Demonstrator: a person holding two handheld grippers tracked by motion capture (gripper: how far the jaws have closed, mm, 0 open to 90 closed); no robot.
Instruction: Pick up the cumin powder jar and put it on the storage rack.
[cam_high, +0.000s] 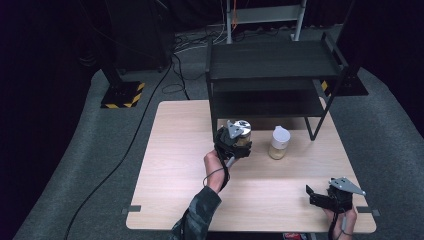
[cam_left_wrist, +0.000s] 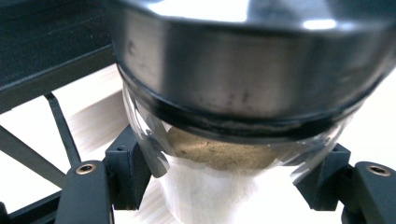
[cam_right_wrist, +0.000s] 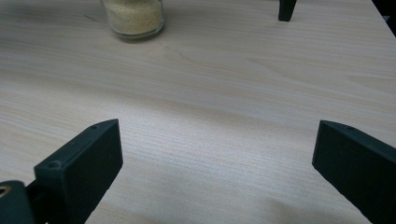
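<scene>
Left tongs (cam_high: 239, 142) clamped on the metal-lidded glass jar (cam_high: 242, 134), right tongs (cam_high: 320, 196) just sitting there gaping.

The jar holds some brownish powder and sits right in front of the black two-tier shelf rack (cam_high: 272, 75), at its left front leg, with both pads squeezing the glass below the lid in the left gripper view. A second jar with a white lid (cam_high: 278, 142) and yellowish grains stands just beside it, also in front of the rack. The right tongs are well away from the rack, jaws wide apart over bare wooden surface (cam_high: 175, 165), nothing between them.
</scene>
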